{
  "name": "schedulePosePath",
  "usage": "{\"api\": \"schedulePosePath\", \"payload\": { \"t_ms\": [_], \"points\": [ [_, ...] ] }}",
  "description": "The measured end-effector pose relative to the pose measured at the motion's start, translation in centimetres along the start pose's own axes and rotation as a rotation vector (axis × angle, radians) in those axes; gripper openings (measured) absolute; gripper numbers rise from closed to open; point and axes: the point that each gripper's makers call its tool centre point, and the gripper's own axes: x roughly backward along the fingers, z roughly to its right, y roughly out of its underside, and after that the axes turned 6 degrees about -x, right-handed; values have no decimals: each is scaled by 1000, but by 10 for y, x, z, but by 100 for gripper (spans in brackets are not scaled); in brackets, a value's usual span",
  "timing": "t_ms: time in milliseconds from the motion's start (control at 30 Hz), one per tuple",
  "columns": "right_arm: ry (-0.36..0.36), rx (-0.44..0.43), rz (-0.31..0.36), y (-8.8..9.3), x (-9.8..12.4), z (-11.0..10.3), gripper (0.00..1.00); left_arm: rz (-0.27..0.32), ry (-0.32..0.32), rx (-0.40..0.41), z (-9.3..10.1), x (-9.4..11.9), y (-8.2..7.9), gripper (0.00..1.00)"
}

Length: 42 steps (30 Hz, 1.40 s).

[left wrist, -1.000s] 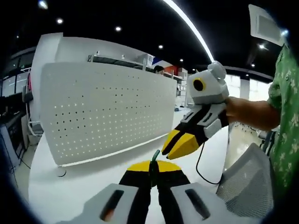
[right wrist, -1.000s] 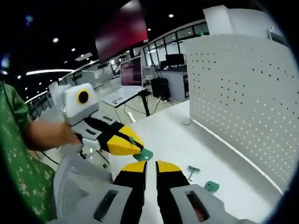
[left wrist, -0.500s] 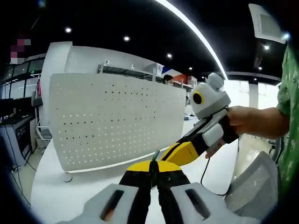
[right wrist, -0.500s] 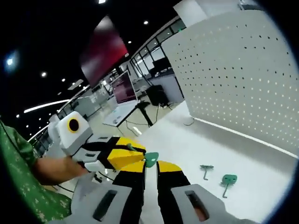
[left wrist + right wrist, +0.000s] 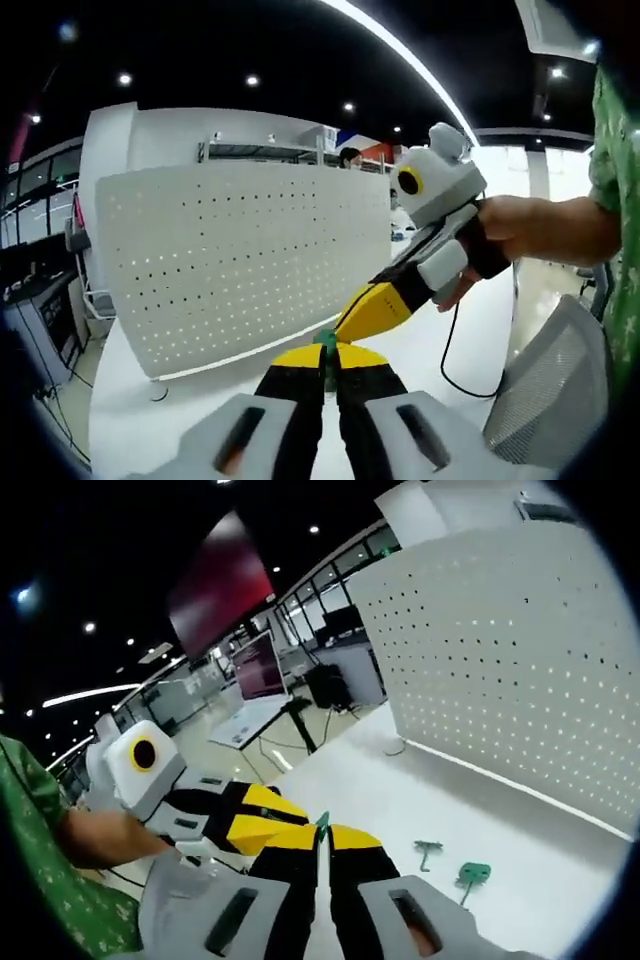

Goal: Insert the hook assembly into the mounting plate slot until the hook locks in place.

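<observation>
The green piece (image 5: 326,340) is mostly buried between the left gripper (image 5: 322,362) tips and the right gripper (image 5: 352,322), shape unreadable. In the right gripper view, two green parts (image 5: 452,863) on the table are too small to identify.

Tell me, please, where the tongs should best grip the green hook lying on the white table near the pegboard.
The green hook lies flat on the table, with a broad square head and a thin stem. Probably best to come from above and pinch the head across its edges: it offers more to hold than the stem. Finer detail is too small to tell.
</observation>
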Motion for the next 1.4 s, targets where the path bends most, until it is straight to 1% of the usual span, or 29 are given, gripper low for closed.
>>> {"api": "schedulePosePath", "payload": {
  "t_ms": [67,100,200,267,367,400,500,667,733,833,867,1033,1067,1100,1133,1233,1333,1400],
  "points": [
    [3,21,4,-2,1,-4,1,-31,-10,-35,-1,-1,4,3],
    [4,24,6,-3,1,-5,0,-33,-14,-48,1,-1,3,3],
    [20,61,8,-6,2,-6,0,-25,-21,-36,-1,0,1,3],
    [25,69,7,-5,2,-6,0,-33,-30,-38,-2,-1,1,3],
    [47,119,4,-5,2,-6,0,-51,-46,-81,0,-1,1,3],
    [48,122,3,-5,2,-7,0,-54,-48,-85,0,-1,2,3],
    [60,150,0,-5,2,-8,0,-59,-57,-72,-2,-1,3,2],
    [50,137,4,-5,2,-7,0,-55,-61,-66,-2,1,3,2],
    [53,155,9,-6,2,-7,1,-51,-62,-58,-1,1,3,2],
    [55,158,18,-8,3,-7,5,-38,-69,-31,-4,0,0,2],
    [62,162,24,-9,4,-7,7,-35,-72,-20,-5,0,0,2],
    [108,228,51,-14,12,1,8,-23,-101,5,-14,0,-4,2],
    [117,244,65,-17,14,2,9,-22,-103,6,-15,0,-4,2],
    [129,256,71,-18,15,4,11,-13,-115,8,-19,0,-7,2],
    [153,303,94,-24,17,7,13,-9,-124,9,-22,0,-9,2],
    [209,370,123,-29,22,15,20,1,-150,9,-32,-1,-16,2],
    [221,369,139,-30,25,17,26,9,-164,5,-39,-3,-21,2],
    [228,356,155,-31,26,20,35,11,-172,0,-43,-3,-23,2]
  ]
}}
